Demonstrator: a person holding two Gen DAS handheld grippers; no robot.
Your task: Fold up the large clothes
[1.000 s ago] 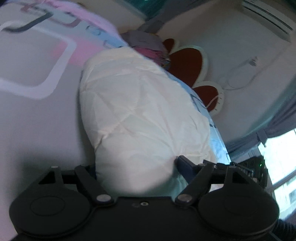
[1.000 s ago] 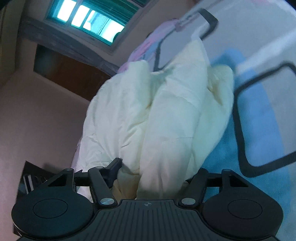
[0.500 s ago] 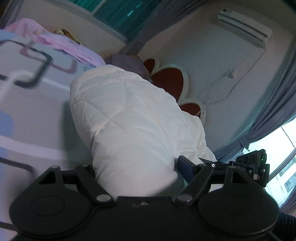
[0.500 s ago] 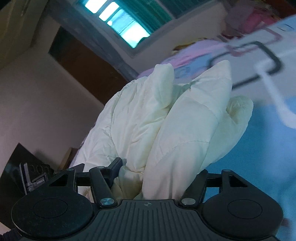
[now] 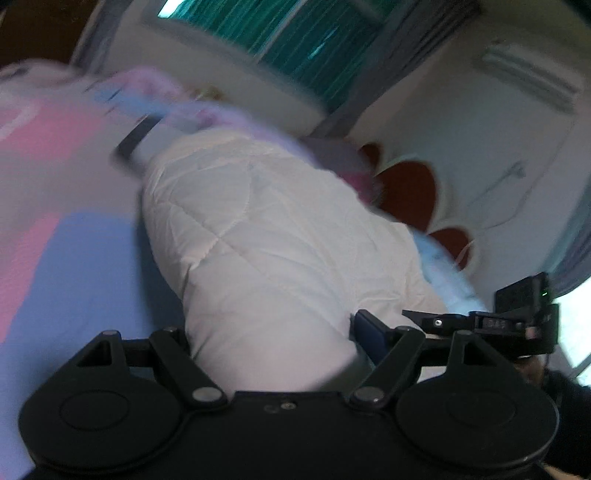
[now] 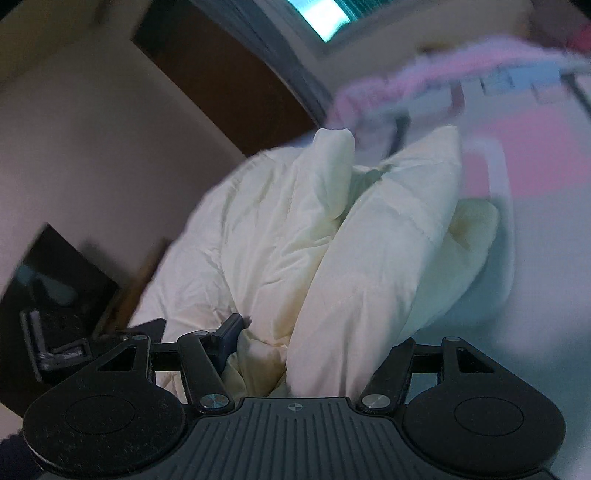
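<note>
The bed (image 5: 66, 258) fills most of both views, covered by a sheet printed in pink, blue and white blocks with dark outlines; its surface is blurred. A pink blanket (image 5: 155, 88) is bunched along the far edge of the bed, below a window with green-tinted glass (image 5: 295, 33). In the left wrist view a white wall carries an air conditioner (image 5: 532, 81) at upper right, and a headboard with dark red petal-shaped panels (image 5: 410, 192) stands against it. In the right wrist view a dark brown door (image 6: 221, 74) is set into the wall at upper left. The task's garment, a cream quilted padded jacket (image 5: 273, 251), is held up above the sheet between the two tools, with one bulky end in each. The left gripper (image 5: 273, 332) has its jaws set wide and clamped on a thick, smooth roll of the jacket that fills the gap from finger to finger. The right gripper (image 6: 317, 339) has its jaws partly spread and pinching several gathered folds of the same jacket (image 6: 332, 240), whose puffy lobes stand up ahead of the fingers. The right tool is visible at the right edge of the left wrist view, just beside the jacket.
</note>
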